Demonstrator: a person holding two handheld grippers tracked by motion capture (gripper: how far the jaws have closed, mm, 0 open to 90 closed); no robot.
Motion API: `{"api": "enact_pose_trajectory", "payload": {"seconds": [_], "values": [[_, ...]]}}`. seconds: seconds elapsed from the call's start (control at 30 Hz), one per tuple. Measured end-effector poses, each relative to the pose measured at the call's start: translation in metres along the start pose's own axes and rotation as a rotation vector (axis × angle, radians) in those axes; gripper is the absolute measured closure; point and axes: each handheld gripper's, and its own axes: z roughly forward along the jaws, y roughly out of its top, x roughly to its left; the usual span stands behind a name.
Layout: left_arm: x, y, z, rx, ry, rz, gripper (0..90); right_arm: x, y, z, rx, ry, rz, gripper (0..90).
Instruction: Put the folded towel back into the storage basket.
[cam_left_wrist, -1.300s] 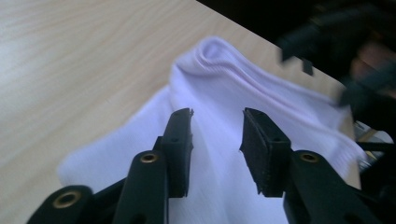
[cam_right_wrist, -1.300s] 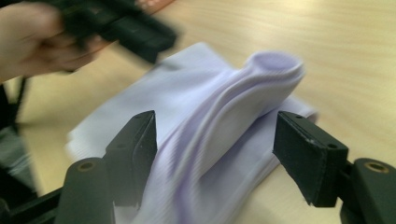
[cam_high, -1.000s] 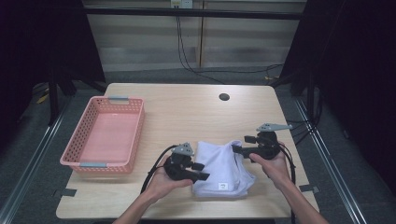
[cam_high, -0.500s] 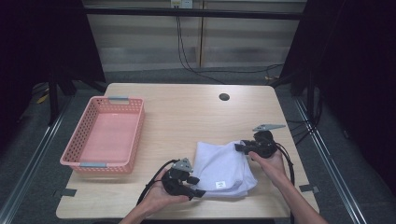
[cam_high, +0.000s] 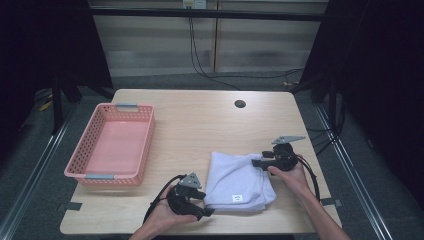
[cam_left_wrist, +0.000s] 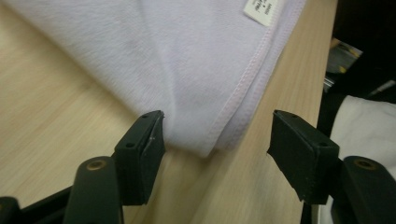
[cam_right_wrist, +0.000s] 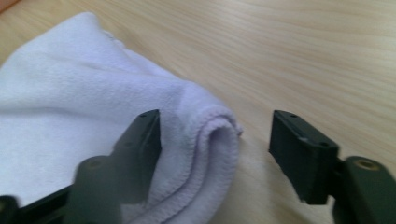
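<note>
Now your left gripper (cam_left_wrist: 215, 135) and right gripper (cam_right_wrist: 215, 135), both just opening, straddle corners of the soft folded white towel (cam_high: 235, 180) on the woodgrain worktop (cam_high: 200, 120), unpinched

**Towel laid flatter, both grippers lowered and opening**

Your left gripper (cam_high: 200, 210) has slid back from the towel's left side toward the near edge of the table and now sits low at the towel's near left corner. Its jaws have just been opening; that corner lies between them, and only one pad touches it.

Your right gripper (cam_high: 260, 163) has dropped to the towel's far right corner. Its jaws closed briefly and have just been opening again, with the folded edge between them, unpinched.

The towel (cam_high: 235, 179) was bunched up between your hands a second ago; it now lies spread flatter, its label (cam_high: 236, 198) facing the near edge.
</note>
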Motion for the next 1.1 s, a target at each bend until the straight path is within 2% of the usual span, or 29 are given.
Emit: {"api": "enact_pose_trajectory", "payload": {"seconds": [0.1,0.13,0.2,0.23,0.33,0.4,0.43,0.47,0.5,0.57,0.6,0.63,0.7,0.8,0.83,0.87,0.9,0.93,1.03,1.1], "values": [[0.0,-0.001,0.0,0.001,0.027,0.001,32.0,0.002,0.003,0.003,-0.006,0.046,-0.015,24.3],[0.002,-0.001,0.002,0.003,0.021,-0.004,31.0,0.003,0.004,0.004,-0.001,0.058,-0.017,24.0],[0.006,0.0,0.008,0.03,0.024,-0.013,29.3,0.005,0.004,0.007,0.006,0.049,-0.031,22.2],[0.008,0.0,0.01,0.054,0.023,-0.01,27.7,0.006,0.004,0.008,0.012,0.065,-0.026,21.7],[0.008,0.003,0.016,0.043,0.032,-0.008,26.8,0.008,0.002,0.011,0.032,0.08,-0.037,17.5],[0.008,0.005,0.02,0.054,0.029,-0.005,24.9,0.009,0.001,0.013,0.053,0.065,-0.053,15.9],[0.007,0.006,0.021,0.056,0.035,-0.002,24.6,0.009,0.001,0.013,0.053,0.072,-0.062,15.6],[0.006,0.006,0.023,0.043,0.031,-0.002,24.4,0.009,0.001,0.013,0.056,0.073,-0.064,15.3],[0.005,0.008,0.024,0.054,0.038,0.018,25.0,0.009,0.001,0.014,0.066,0.07,-0.064,15.3],[0.003,0.008,0.027,0.045,0.033,0.042,26.0,0.009,0.0,0.018,0.088,0.056,-0.075,12.7],[0.003,0.009,0.027,0.057,0.041,0.045,26.3,0.009,0.0,0.02,0.093,0.048,-0.078,11.0],[0.003,0.01,0.028,0.051,0.041,0.039,26.9,0.011,0.0,0.021,0.091,0.042,-0.089,11.7],[0.001,0.011,0.03,0.056,0.049,0.059,26.8,0.013,0.0,0.021,0.089,0.055,-0.105,16.8],[-0.003,0.012,0.034,0.049,0.066,0.081,27.6,0.013,-0.001,0.02,0.084,0.072,-0.12,19.4],[-0.003,0.013,0.034,0.057,0.073,0.094,28.9,0.013,-0.001,0.02,0.087,0.074,-0.118,19.7],[-0.005,0.014,0.034,0.063,0.098,0.098,30.8,0.013,-0.001,0.02,0.085,0.077,-0.123,20.5],[-0.005,0.013,0.035,0.044,0.11,0.083,35.4,0.013,0.0,0.021,0.089,0.085,-0.127,22.8],[-0.005,0.014,0.034,0.059,0.112,0.091,39.4,0.013,-0.001,0.021,0.09,0.091,-0.132,24.3],[-0.001,0.014,0.032,0.056,0.097,0.079,54.1,0.014,0.0,0.022,0.089,0.104,-0.137,29.1],[0.002,0.015,0.032,0.055,0.082,0.058,60.3,0.016,0.002,0.022,0.099,0.123,-0.139,37.0]]}}
